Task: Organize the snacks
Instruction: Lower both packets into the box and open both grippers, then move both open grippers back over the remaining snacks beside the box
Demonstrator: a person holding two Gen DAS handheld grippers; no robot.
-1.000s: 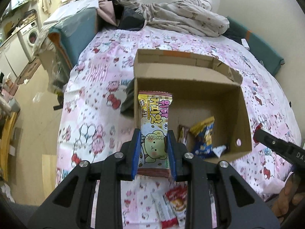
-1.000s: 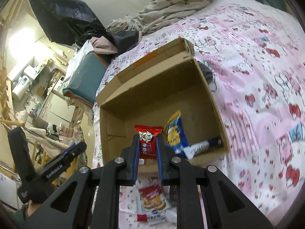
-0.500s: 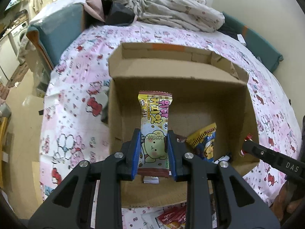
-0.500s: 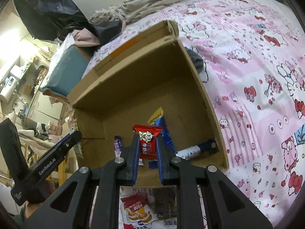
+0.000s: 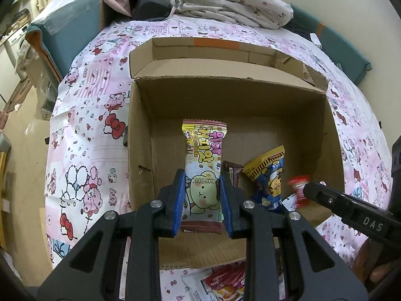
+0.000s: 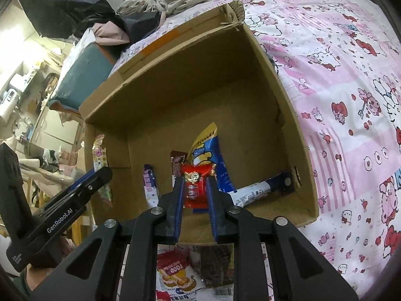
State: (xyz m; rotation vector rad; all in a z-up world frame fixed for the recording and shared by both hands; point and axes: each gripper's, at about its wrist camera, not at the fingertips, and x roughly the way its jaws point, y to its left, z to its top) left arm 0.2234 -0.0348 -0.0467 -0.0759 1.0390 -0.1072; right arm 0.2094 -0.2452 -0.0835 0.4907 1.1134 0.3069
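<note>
An open cardboard box (image 5: 140, 130) lies on a pink patterned bedspread; it also shows in the right wrist view (image 6: 290, 115). My left gripper (image 5: 202, 200) is shut on a yellow-and-pink cookie packet (image 5: 204, 165) and holds it over the box's left half. My right gripper (image 6: 194, 195) is shut on a small red snack packet (image 6: 195, 188) over the box's near side; it enters the left wrist view (image 5: 298, 190) at the right, blurred. Inside the box lie a blue-and-yellow packet (image 5: 269, 178), a brown bar (image 5: 233, 175) and a blue-and-white tube (image 6: 258, 190).
More snack packets (image 6: 175, 276) lie on the bedspread in front of the box's near wall. A rumpled blanket (image 5: 233, 2) and a teal cushion (image 5: 70, 30) sit beyond the box. The bed's left edge drops to the floor (image 5: 22, 150).
Both grippers have moved forward and lower over the box with their packets still held. The red packet now hangs inside the box opening, near the packets on the bottom.
</note>
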